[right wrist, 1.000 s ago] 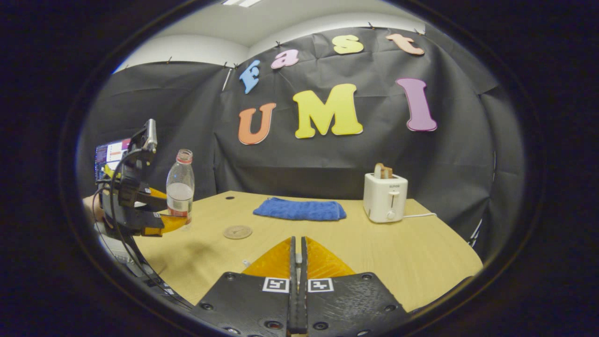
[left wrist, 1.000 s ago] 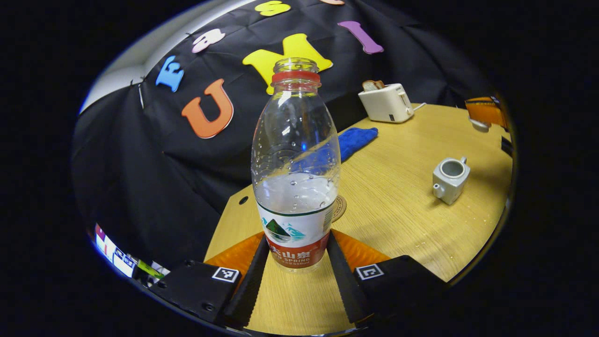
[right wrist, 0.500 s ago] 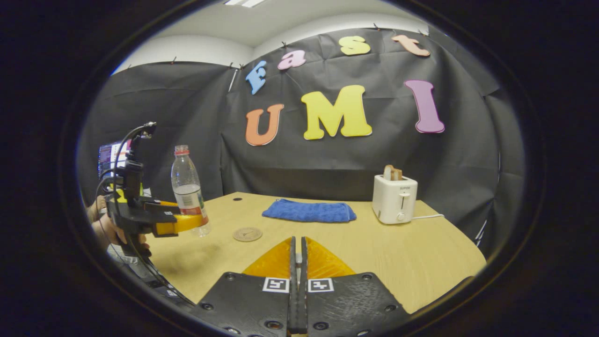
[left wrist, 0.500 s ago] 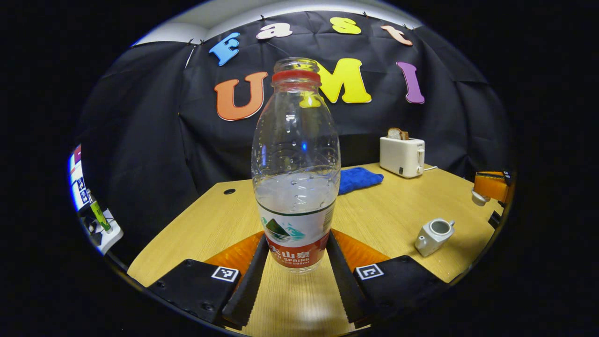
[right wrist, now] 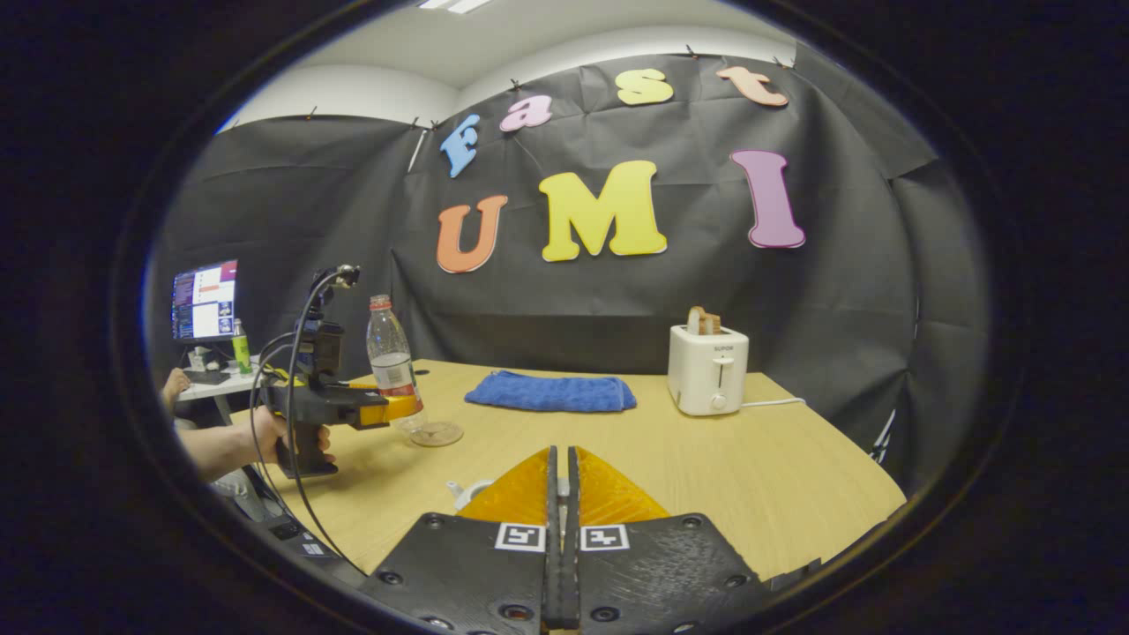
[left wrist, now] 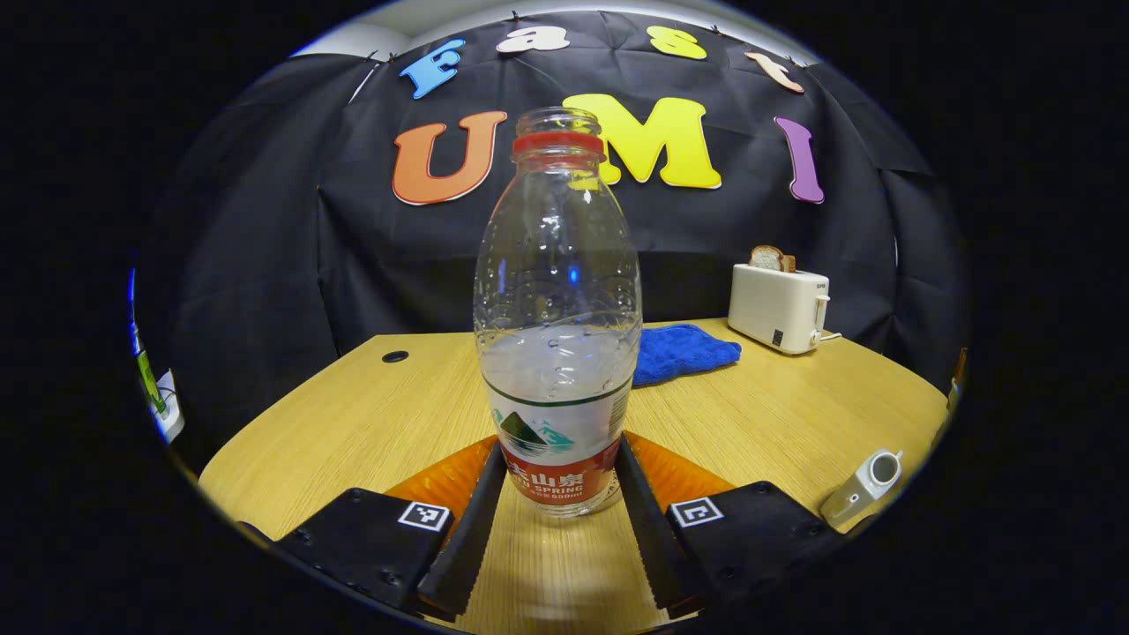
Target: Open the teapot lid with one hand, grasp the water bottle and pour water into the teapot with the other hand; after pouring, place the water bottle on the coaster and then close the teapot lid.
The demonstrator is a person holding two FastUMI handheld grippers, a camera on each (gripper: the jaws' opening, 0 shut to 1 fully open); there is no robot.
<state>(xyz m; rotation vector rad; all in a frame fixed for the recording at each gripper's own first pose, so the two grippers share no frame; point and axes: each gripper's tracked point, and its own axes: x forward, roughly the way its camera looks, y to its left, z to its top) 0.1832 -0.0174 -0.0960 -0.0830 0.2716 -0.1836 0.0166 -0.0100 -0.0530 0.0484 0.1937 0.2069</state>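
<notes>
A clear water bottle [left wrist: 557,335], uncapped, with a red neck ring and about half full, stands upright between the fingers of my left gripper [left wrist: 557,481], which is shut on its labelled base. From the right gripper view, that left gripper [right wrist: 370,411] holds the bottle [right wrist: 393,363] low over the left part of the round coaster [right wrist: 437,433]; contact is unclear. The white teapot [left wrist: 863,487] sits lidless at the table's right edge. My right gripper [right wrist: 562,494] is shut, with the small pale knob of the teapot lid pinched between its fingers.
A blue cloth [left wrist: 684,351] lies at the back of the wooden table [left wrist: 370,414], and a white toaster [left wrist: 781,304] with bread stands to its right. A person's hand [right wrist: 295,437] holds the left gripper. A monitor [right wrist: 205,300] stands off the table's left end.
The left gripper has swung away from the teapot with the bottle and come level and lower, reaching the coaster. The teapot has slid to the right edge of the left gripper view. The right gripper stays shut.
</notes>
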